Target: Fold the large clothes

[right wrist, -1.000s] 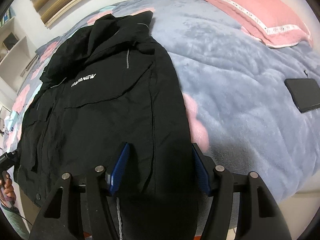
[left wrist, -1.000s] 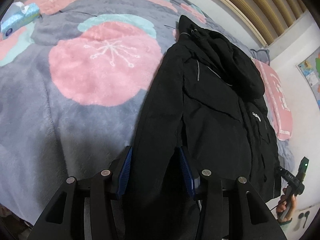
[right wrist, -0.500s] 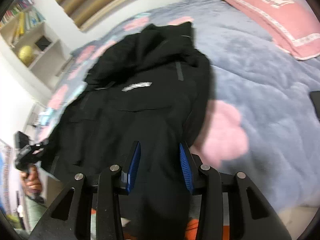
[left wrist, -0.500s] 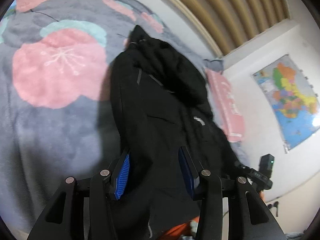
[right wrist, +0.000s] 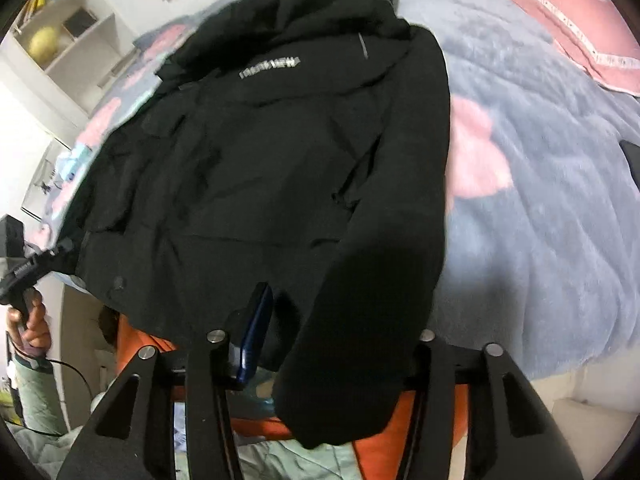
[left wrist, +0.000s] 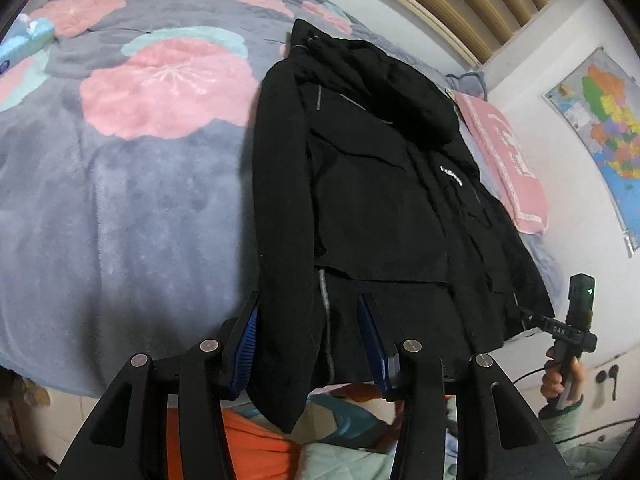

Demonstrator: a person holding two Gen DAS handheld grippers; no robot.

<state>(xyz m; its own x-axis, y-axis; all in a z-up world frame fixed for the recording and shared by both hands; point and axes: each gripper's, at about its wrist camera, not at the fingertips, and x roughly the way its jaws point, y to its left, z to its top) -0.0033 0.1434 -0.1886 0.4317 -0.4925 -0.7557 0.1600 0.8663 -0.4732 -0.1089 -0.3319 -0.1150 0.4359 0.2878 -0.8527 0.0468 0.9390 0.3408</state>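
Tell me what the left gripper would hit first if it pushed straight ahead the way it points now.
The black jacket. The left gripper already has the jacket's hem and a hanging sleeve between its fingers, so going forward would only run further into that cloth, with the bed under it. Depth beyond is unclear.

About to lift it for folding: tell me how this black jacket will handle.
Probably floppy: the jacket already drapes limp, its sleeve dangling past the blanket. Likely bulky, given its thick hood. It may sag between the two grippers.
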